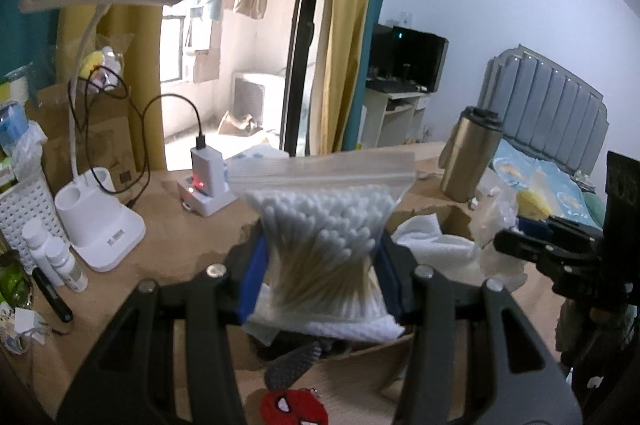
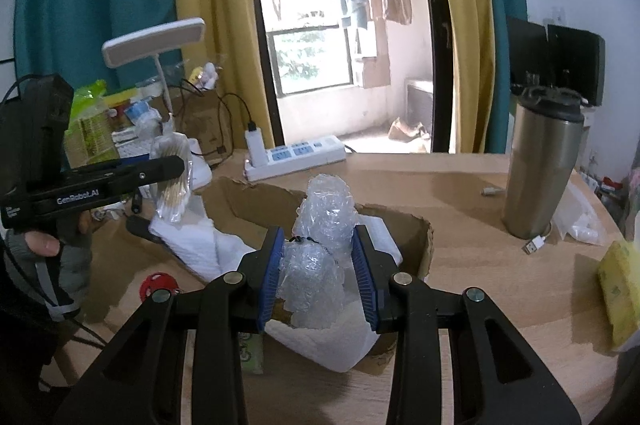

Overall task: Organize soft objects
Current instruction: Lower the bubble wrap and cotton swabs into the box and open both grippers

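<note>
Gripping cotton swabs bag, left fingers; right fingers clamp bubble wrap.

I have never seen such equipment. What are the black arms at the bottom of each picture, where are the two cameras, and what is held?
No robot: a person holds a hand-held gripper in each hand, with a camera on each looking along its two fingers. The left wrist view shows the left gripper closed on a clear bag of cotton swabs. The right wrist view shows the right gripper closed on a wad of bubble wrap, above a cardboard box with white cloth inside. On the wooden table stand a metal tumbler, a desk lamp and a power strip.
</note>
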The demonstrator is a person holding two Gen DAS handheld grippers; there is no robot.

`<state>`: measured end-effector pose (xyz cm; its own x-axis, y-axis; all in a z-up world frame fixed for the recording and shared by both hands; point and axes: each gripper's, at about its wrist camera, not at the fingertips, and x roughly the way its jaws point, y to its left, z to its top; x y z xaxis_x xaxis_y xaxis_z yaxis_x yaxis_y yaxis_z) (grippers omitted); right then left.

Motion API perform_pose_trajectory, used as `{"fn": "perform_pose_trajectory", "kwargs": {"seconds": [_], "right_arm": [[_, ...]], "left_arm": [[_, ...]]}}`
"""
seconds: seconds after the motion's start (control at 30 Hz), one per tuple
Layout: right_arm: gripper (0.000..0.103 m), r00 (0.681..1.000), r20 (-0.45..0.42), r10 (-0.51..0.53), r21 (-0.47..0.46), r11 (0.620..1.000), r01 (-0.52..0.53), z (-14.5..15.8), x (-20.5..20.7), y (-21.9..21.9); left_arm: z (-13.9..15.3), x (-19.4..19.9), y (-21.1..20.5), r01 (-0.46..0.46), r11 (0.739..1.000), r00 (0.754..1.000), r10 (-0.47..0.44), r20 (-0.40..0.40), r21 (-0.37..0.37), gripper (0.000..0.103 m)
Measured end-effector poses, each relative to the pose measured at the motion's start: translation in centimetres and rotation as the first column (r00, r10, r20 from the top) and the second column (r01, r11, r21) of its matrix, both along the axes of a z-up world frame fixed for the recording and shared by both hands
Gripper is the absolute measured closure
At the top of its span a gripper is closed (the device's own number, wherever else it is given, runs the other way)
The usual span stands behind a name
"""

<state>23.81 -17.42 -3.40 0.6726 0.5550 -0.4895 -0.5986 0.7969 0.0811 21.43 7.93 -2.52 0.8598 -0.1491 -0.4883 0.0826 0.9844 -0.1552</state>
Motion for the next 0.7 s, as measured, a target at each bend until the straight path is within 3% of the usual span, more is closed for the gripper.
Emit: {"fn": "perform_pose_trajectory", "kwargs": {"seconds": [0.7], "right_arm": [[0.065,0.996,-0.071,-0.057,-0.061,0.997,0.053,-2.0,2.1,1.3]], "left_arm": [[-2.7,2.4,0.0,-0.025,1.0,0.994,0.027,-0.102,0.015,0.049]]}}
